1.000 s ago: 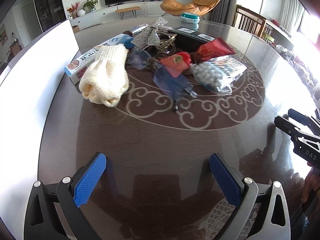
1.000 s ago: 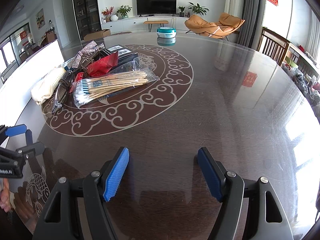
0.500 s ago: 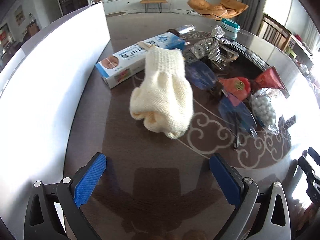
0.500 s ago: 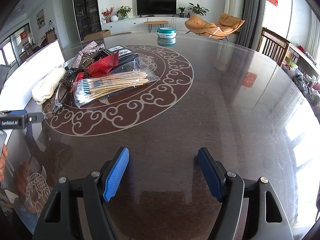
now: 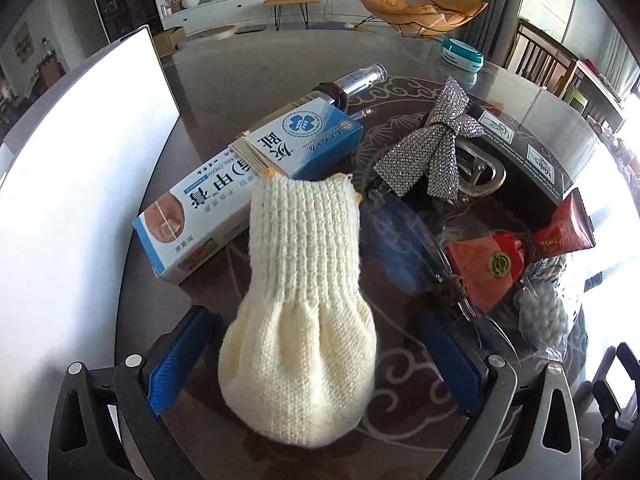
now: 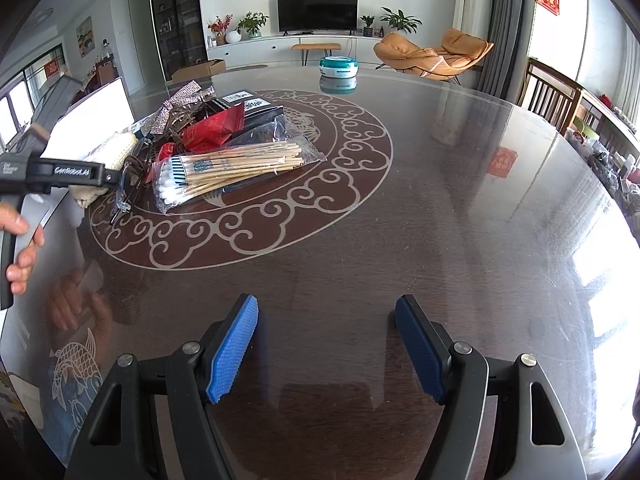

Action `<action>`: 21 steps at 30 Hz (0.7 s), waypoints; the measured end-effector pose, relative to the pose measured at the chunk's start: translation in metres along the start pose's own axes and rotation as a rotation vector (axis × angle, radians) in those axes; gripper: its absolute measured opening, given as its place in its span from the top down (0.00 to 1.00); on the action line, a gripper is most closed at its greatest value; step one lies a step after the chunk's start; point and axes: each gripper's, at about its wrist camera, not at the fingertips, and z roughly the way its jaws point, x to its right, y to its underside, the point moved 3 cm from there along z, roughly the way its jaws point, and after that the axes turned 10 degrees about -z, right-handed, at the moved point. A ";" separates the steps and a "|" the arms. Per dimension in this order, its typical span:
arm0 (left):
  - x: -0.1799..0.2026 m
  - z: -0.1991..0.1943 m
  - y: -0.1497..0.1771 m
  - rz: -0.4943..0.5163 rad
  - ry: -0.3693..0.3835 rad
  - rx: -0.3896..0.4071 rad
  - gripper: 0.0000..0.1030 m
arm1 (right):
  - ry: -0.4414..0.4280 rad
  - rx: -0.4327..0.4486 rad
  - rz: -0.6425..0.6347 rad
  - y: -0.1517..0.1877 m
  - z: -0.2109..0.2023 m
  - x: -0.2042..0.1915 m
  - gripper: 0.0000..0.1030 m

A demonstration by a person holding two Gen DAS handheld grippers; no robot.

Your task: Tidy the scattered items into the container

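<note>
**Left tongs astride the knitted glove**

The left gripper point(image 5: 312, 360) has its blue pads spread wide, one on each side of the cream glove point(image 5: 300, 320), which lies on the dark table point(image 5: 224, 80). Neither pad visibly presses the knit; a gap shows on both sides. The glove's cuff rests against a blue-and-white box point(image 5: 240, 192). To its right lie a sequined bow point(image 5: 432, 152), a red packet point(image 5: 484, 268) and a bag of cotton swabs point(image 6: 228, 172). The white container point(image 5: 72, 208) stands along the table's left side.

The right gripper point(image 6: 326, 350) hangs open over bare table, well apart from the pile, holding nothing. From its camera, the left hand point(image 6: 20, 240) is seen wrapped around its tool's handle, with the tool reaching level toward the glove.
</note>
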 end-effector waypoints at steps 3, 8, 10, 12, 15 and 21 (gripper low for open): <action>0.000 0.000 -0.001 0.013 0.005 -0.004 0.00 | -0.001 0.001 -0.001 0.000 0.000 -0.001 0.30; -0.007 -0.014 -0.003 -0.014 0.000 0.048 0.41 | -0.004 0.004 -0.004 0.000 0.000 -0.002 0.30; -0.012 -0.021 -0.002 -0.043 0.016 0.050 0.55 | -0.004 0.005 -0.004 0.000 0.000 -0.003 0.30; -0.017 -0.029 0.003 -0.066 0.034 0.051 0.57 | -0.004 0.005 -0.004 0.000 0.000 -0.003 0.30; -0.023 -0.040 0.024 -0.077 0.040 0.057 0.57 | -0.004 0.005 -0.004 0.000 0.000 -0.002 0.30; -0.023 -0.066 0.086 -0.072 0.032 0.077 0.57 | -0.004 0.006 -0.004 0.000 0.000 -0.003 0.30</action>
